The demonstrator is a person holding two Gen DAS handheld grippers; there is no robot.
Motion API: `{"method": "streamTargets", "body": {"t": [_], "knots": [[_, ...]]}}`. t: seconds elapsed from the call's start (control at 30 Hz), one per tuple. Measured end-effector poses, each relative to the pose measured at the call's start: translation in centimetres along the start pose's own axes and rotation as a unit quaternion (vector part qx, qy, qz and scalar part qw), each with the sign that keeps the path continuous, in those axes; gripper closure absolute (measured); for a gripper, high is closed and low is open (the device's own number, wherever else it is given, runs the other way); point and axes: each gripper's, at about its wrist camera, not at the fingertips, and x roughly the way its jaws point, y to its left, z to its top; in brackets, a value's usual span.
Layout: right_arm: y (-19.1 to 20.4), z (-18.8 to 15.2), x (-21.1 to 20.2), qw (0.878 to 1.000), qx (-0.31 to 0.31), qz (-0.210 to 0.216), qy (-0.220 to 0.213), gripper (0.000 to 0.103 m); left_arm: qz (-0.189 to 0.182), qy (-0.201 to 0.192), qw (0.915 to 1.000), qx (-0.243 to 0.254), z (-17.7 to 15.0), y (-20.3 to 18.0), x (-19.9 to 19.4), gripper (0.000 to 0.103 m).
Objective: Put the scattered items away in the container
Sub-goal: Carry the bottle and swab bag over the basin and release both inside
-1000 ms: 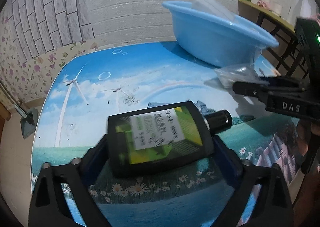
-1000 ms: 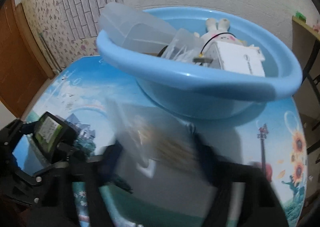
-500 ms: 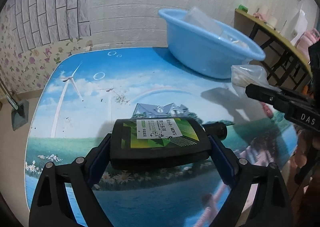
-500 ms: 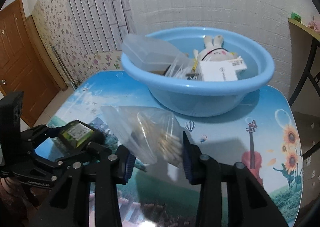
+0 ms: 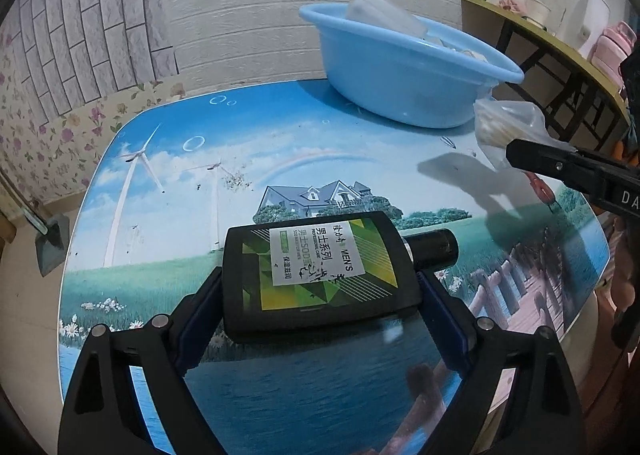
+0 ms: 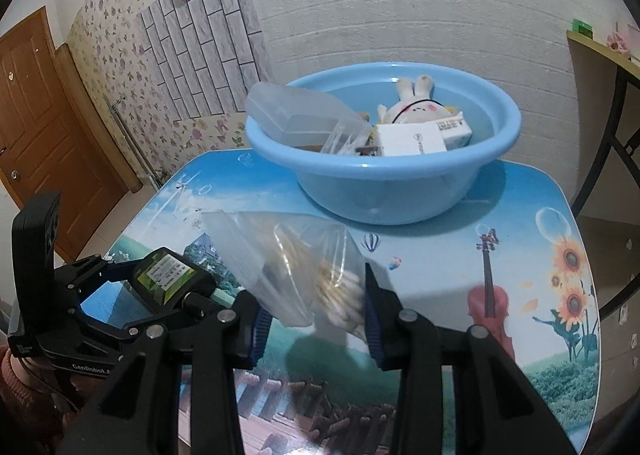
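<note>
My left gripper (image 5: 320, 295) is shut on a flat black bottle (image 5: 316, 267) with a green and white label, held above the table; the bottle also shows in the right wrist view (image 6: 168, 279). My right gripper (image 6: 314, 315) is shut on a clear plastic bag of cotton swabs (image 6: 304, 267), held above the table in front of the blue basin (image 6: 384, 183). The bag also shows in the left wrist view (image 5: 504, 127). The basin (image 5: 400, 67) stands at the table's far side and holds a plush rabbit (image 6: 412, 107), a white box (image 6: 412, 139) and a clear plastic case (image 6: 296, 111).
The table (image 5: 280, 143) has a printed landscape top. A brick-pattern wall is right behind the basin. A wooden shelf with dark legs (image 5: 552, 55) stands to the right. A brown door (image 6: 44, 127) is at the far left.
Both grippers have risen and drawn back from the basin with their loads. The basin now looks farther away in both views.
</note>
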Motion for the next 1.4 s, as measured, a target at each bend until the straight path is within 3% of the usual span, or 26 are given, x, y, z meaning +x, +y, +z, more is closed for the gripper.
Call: {"method": "streamTargets", "body": {"t": [0.47, 0.6, 0.83, 1.4], "knots": [[-0.5, -0.8, 0.6, 1.000, 0.007, -0.010, 0.016, 0.065, 0.005, 0.006, 0.9999, 0.015, 0.2, -0.1, 1.2, 0.005], [-0.4, -1.0, 0.8, 1.000, 0.007, -0.012, 0.019, 0.065, 0.011, -0.004, 0.9997, 0.020, 0.4, -0.4, 1.4, 0.009], [-0.3, -0.8, 0.5, 1.000, 0.006, -0.013, 0.014, 0.065, -0.018, -0.017, 0.9996, -0.010, 0.3, 0.3, 0.5, 0.009], [1.2, 1.4, -4.2, 0.999, -0.010, 0.008, -0.051, 0.066, -0.041, -0.108, 0.9931, -0.018, 4.1, -1.3, -6.8, 0.009]]}}
